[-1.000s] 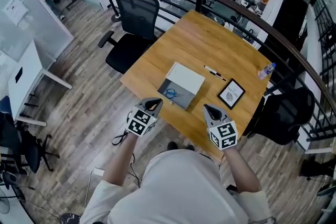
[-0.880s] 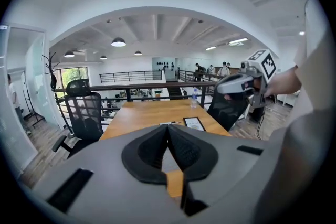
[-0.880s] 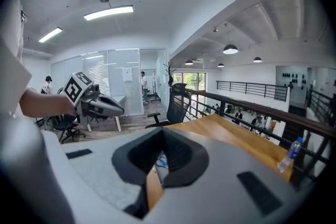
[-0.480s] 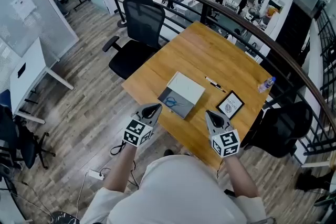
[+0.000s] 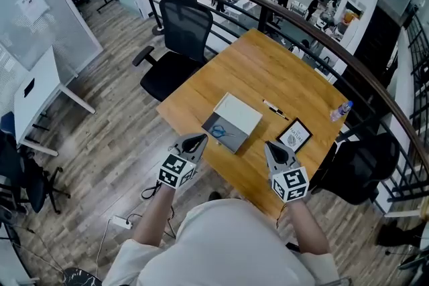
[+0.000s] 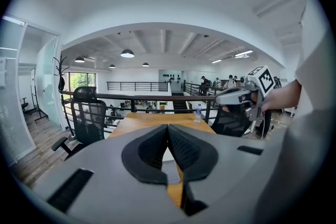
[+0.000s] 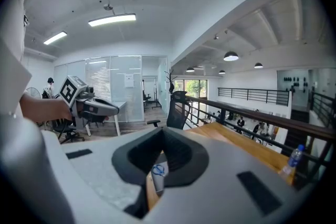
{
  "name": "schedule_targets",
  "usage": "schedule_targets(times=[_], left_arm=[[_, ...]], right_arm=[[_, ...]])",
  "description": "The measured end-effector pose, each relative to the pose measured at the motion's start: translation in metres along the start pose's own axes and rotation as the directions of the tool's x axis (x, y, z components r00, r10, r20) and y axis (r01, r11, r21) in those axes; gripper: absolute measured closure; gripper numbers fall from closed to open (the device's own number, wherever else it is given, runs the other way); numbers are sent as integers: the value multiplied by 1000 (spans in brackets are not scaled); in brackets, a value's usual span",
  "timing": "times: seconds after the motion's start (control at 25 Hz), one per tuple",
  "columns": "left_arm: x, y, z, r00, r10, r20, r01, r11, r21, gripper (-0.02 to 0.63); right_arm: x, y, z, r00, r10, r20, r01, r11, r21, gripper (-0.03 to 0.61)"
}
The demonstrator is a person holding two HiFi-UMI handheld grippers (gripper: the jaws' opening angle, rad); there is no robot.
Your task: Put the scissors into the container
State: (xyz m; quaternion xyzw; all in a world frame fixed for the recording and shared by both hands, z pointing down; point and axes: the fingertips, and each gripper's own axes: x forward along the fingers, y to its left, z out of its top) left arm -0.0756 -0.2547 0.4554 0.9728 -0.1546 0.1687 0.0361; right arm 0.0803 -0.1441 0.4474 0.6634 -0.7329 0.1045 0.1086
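Blue-handled scissors (image 5: 220, 132) lie inside an open grey container (image 5: 213, 124) on the wooden table (image 5: 268, 70); its white lid (image 5: 236, 114) rests over the far part. In the right gripper view the scissors (image 7: 158, 170) show below the jaws. My left gripper (image 5: 200, 138) hovers just short of the container's near left corner, jaws shut and empty. My right gripper (image 5: 268, 144) hangs to the container's right over the table's front edge, jaws together with nothing between them. Seen from the left gripper (image 6: 168, 126), the right gripper (image 6: 236, 96) is held level at the side.
A black-framed picture (image 5: 295, 136), a marker pen (image 5: 275, 108) and a water bottle (image 5: 340, 110) lie right of the container. Black office chairs stand at the far left (image 5: 179, 37) and right (image 5: 358, 167). A railing (image 5: 322, 43) runs behind the table.
Both grippers have lifted a little near the table's front edge and stay shut. The container and scissors lie as before.
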Motion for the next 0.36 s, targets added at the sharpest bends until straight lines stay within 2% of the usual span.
schedule_targets(times=[0.36], left_arm=[[4, -4, -3, 1000, -11, -20, 12, 1000, 5, 620]], right_arm=[[-2, -4, -1, 1000, 3, -3, -3, 1000, -3, 577]])
